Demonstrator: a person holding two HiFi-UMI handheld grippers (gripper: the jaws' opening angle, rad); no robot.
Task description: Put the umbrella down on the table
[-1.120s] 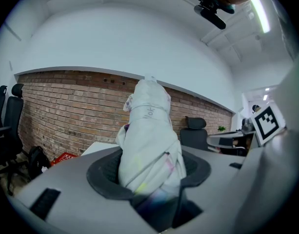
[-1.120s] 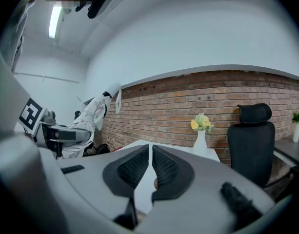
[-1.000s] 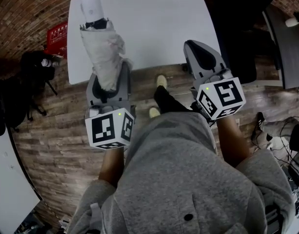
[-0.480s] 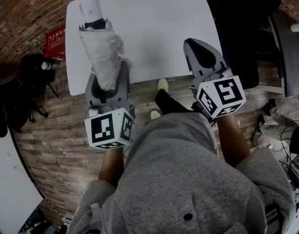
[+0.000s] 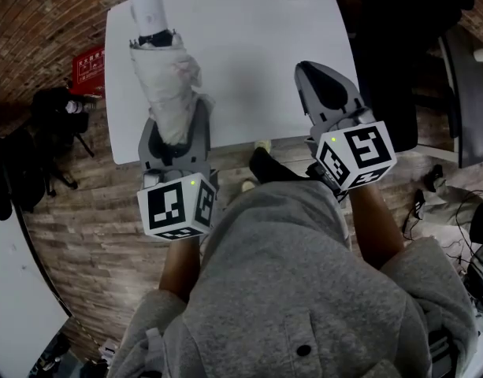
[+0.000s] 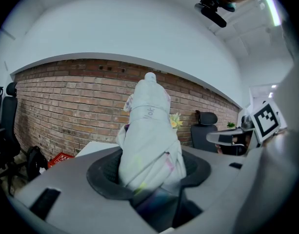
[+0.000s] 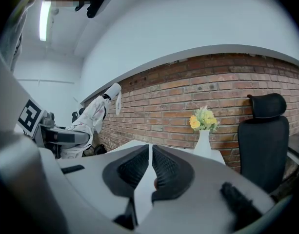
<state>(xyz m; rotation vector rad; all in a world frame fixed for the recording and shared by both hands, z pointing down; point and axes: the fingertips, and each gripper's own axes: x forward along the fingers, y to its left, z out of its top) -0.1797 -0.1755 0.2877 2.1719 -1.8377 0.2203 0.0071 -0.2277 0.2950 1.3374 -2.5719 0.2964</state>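
**Folded umbrella waiting above the white table**

The left gripper (image 5: 176, 131) is pinching the folded umbrella (image 5: 164, 77) near its bottom end. Its two dark, bumpy pads are pressing into the cloth from both sides. The umbrella is in the upper left of the head view. It is sticking out from the claw toward the top of the picture, so its long side is running away from the person. It is hanging over the left part of the table (image 5: 249, 46) and is not lying on it yet.

The umbrella cloth is pale, soft and very wrinkly, bunched up like a bag. At the far tip a smooth, round white handle (image 5: 148, 6) is poking out, with a dark band just below it.

The right gripper (image 5: 310, 73) is on the right side of the head view, near the table's close edge and well apart from the umbrella. Its jaws are pressed together with nothing between them. So the left hand is the one doing the job.

The table top is flat, white and bare under the umbrella. A white vase (image 7: 203, 143) with yellow flowers (image 7: 203, 118) is standing at the far end, away from that spot. I think the umbrella only needs to go down and lie flat along the table.
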